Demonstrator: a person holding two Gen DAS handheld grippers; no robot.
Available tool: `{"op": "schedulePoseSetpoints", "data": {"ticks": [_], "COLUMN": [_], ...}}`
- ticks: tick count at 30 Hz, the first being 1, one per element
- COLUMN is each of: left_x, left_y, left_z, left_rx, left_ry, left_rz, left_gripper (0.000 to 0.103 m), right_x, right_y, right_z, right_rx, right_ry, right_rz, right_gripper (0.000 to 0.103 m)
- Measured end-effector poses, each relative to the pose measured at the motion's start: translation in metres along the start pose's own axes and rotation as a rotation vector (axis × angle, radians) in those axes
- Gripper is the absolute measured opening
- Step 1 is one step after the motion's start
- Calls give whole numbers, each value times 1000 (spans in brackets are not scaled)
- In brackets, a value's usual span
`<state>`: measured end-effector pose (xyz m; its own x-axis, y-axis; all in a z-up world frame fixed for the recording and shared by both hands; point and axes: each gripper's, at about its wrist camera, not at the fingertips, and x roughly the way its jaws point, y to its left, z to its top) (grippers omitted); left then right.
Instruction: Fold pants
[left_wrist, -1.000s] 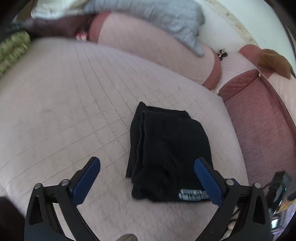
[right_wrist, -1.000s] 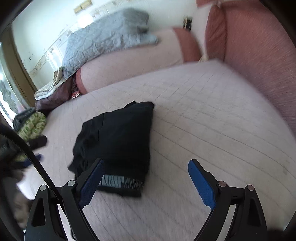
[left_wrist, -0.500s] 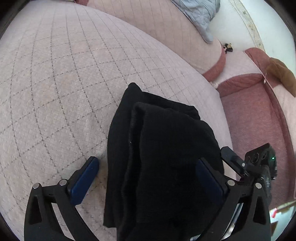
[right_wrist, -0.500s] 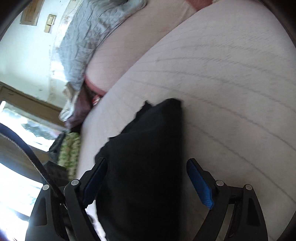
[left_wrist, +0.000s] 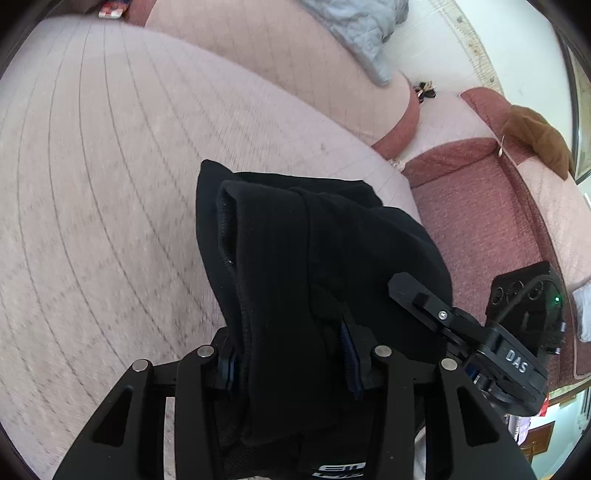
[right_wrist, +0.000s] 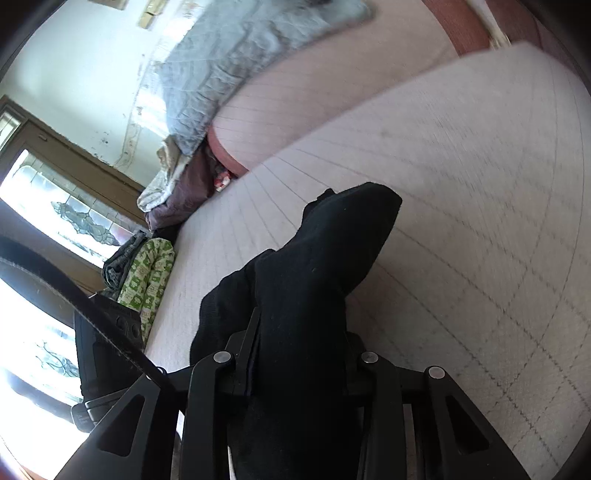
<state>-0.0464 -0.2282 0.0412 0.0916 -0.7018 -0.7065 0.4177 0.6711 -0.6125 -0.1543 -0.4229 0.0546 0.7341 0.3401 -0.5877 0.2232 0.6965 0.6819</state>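
At lower centre of both views, each hand-held gripper, left (left_wrist: 291, 363) and right (right_wrist: 295, 363), was clamped on the folded black pants (left_wrist: 317, 266), seemingly to lift them off the quilted bed (left_wrist: 103, 177).

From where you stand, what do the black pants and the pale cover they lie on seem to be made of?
The black pants look like soft matte knit, perhaps cotton jersey or fleece: no sheen, a stitched hem edge, and limp bunching between both clamped grippers. The pale cover looks like a quilted woven fabric, matte pinkish-beige, with stitched lines crossing in a grid. The exact fibres can't be told from the pictures.
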Motion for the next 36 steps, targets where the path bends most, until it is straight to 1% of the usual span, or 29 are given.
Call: {"op": "schedulePoseSetpoints", "data": {"ticks": [3,6,9,13,15,16,17,18,19,20,21,22,23,24,25,27,28,29,30,31,32,34,36], "left_x": [-10,-17,-13,3,17,24,28,31,32,32,33,32,36,38,37,39,38,38,38,36,36,33,34], "left_y": [-2,5,15,34,40,45,50,52,54,56,56,57,56,58,61,65,65,63,61,58,54,50,50], "left_z": [19,38,54,68,74,77,79,82,82,80,80,80,81,83,83,86,85,84,85,86,88,95,103], "left_rx": [4,2,-7,-7,-5,-10,-20,-28,-29,-24,-14,-11,-13,-25,-36,-63,-59,-48,-39,-29,-21,-16,-25], "left_ry": [-39,-65,-59,-26,-8,-1,0,1,2,3,5,8,11,17,19,21,23,24,29,26,23,11,-1], "left_rz": [11,52,94,157,192,220,211,197,189,190,191,190,186,166,154,135,137,138,139,144,145,129,114], "left_gripper": [42,42,42,42,42,43,46,46,47,48,48,51,53,54,55,55,54,47,45,43,41,41,42], "right_x": [-1,12,33,57,68,70,72,72,71,70,68,66,66,66,68,78,85,92,98,100,98,91,88], "right_y": [12,24,28,14,3,0,-2,-2,-1,0,-1,-3,-6,-8,-11,-14,-16,-20,-22,-21,-17,-4,6], "right_z": [16,32,40,40,40,41,43,44,46,49,51,53,54,55,55,53,51,47,45,44,45,51,56], "right_rx": [24,30,31,60,60,51,29,1,-32,-52,-43,-22,11,31,45,52,62,76,88,87,71,20,-14], "right_ry": [-33,-48,-34,-2,4,-4,-17,-30,-43,-46,-44,-41,-30,-27,-23,9,32,63,88,84,72,42,2], "right_rz": [38,59,72,81,31,-16,-96,-160,-203,-211,-187,-143,-90,-64,-52,-53,-40,-17,4,7,5,6,-6], "right_gripper": [34,34,34,35,38,43,50,51,51,51,51,51,61,67,71,71,70,56,42,38,34,31,31]}}
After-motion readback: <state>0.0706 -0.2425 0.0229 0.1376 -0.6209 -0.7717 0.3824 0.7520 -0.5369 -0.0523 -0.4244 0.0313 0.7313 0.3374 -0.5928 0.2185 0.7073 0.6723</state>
